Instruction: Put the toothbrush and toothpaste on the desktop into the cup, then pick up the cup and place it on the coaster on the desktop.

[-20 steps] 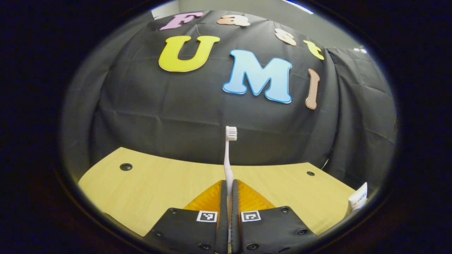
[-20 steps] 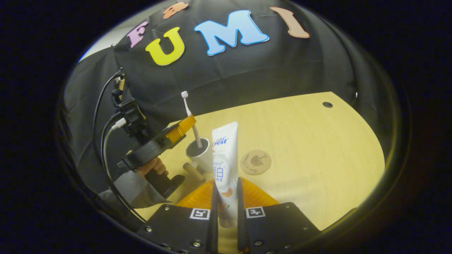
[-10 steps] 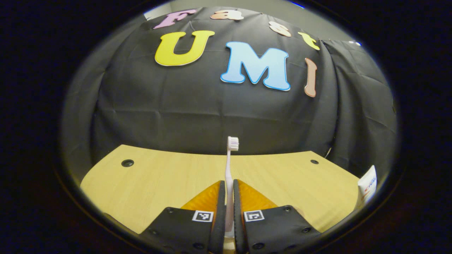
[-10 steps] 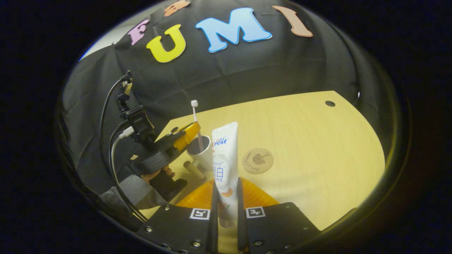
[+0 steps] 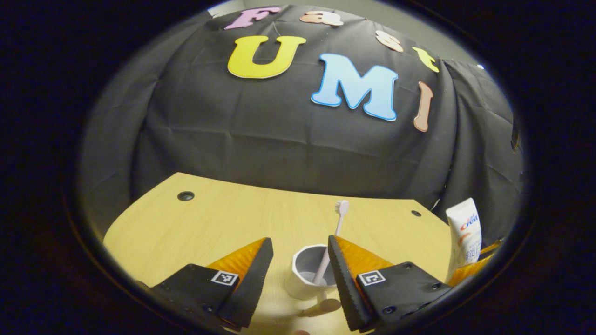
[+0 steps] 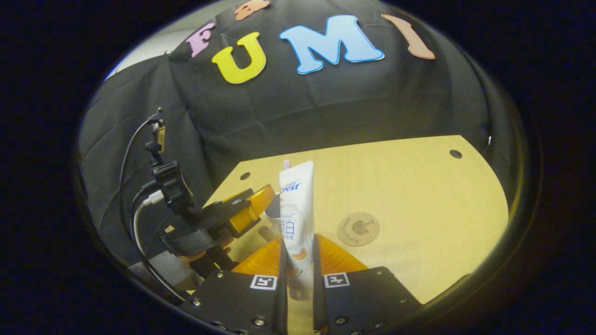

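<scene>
Toothbrush (image 5: 328, 253): stands head-up in the cup (image 5: 307, 279), leaning on the rim, free of any grip.
Cup: sits on the surface (image 5: 223, 223), between the spread fingers of the left hand-held gripper (image 5: 298, 272).
Left hand-held gripper: wide open, holding nothing.
Toothpaste (image 6: 295, 218): upright, clamped by both fingers of the right hand-held gripper (image 6: 296, 274), just beside the cup.
Coaster (image 6: 358, 229): bare, on the surface to the right of the cup.
Step in hand: first item looks done; toothpaste is next.
Next move: probably carry the tube over the cup's mouth, lower it in, avoiding the brush, then release.
</scene>
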`<state>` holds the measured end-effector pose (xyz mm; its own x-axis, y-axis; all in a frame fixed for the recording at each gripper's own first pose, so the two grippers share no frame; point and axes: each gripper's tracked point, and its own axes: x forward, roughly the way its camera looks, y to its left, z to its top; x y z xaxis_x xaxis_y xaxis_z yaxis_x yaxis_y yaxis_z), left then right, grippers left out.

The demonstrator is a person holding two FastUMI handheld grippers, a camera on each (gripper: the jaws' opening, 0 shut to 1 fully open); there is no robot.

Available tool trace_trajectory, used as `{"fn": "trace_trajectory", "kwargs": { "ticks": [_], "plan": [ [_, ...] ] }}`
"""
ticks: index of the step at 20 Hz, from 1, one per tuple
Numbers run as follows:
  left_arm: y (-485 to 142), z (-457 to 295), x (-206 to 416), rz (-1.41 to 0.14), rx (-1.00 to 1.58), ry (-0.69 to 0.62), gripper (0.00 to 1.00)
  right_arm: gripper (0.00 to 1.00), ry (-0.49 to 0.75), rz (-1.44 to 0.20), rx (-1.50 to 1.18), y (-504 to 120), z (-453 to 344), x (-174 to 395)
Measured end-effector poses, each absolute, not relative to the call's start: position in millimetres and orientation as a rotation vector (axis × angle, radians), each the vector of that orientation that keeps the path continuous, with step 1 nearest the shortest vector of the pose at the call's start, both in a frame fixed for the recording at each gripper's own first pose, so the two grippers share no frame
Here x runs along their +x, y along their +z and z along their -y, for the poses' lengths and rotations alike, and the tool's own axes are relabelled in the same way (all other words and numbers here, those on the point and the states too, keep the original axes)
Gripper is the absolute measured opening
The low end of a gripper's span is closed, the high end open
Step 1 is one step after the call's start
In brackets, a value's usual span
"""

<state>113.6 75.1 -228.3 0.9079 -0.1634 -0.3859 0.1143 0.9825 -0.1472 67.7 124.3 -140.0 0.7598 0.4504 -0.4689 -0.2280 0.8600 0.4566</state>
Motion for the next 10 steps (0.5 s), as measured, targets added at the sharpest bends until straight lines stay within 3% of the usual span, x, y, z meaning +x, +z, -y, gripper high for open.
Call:
{"fn": "trace_trajectory", "kwargs": {
  "ticks": [1, 2, 3, 10],
  "plan": [
    [-226, -78, 108, -0.409, -0.122, -0.138, 0.78, 0.22, 0.390, -0.587, 0.381, -134, -128, 74],
    [-222, -82, 102, -0.409, -0.118, -0.125, 0.87, 0.22, 0.397, -0.570, 0.367, -130, -130, 81],
    [-219, -87, 97, -0.410, -0.109, -0.109, 0.89, 0.22, 0.402, -0.552, 0.353, -126, -132, 88],
    [-205, -92, 64, -0.441, -0.108, -0.093, 0.88, 0.22, 0.441, -0.456, 0.311, -100, -160, 146]
  ]
}}
